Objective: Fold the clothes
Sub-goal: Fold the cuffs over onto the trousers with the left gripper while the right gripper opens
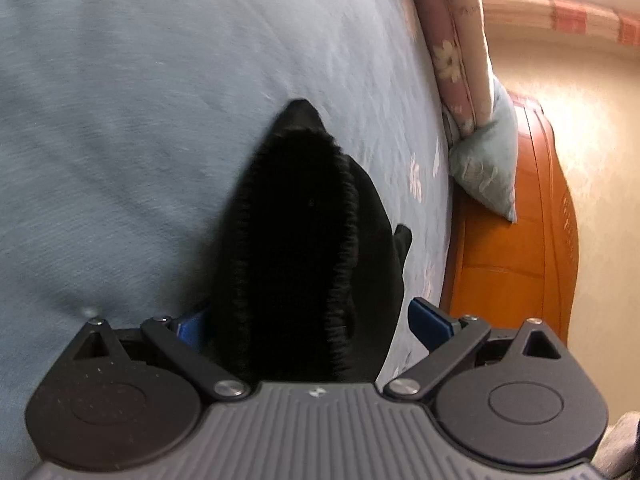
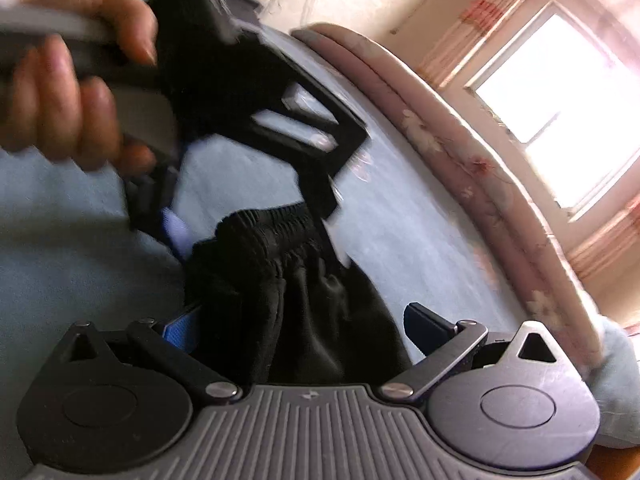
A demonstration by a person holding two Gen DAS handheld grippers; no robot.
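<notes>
While black garment hangs, pillow beside wooden headboard.

Open bed to the left, blocked edge to the right.

The blue bed sheet lies bare and wide on the left side, so a hand-held gripper can pass there freely. The black garment fills the middle, between the fingers. On the right, the floral quilt, a pale pillow and the wooden headboard close the way.
</notes>
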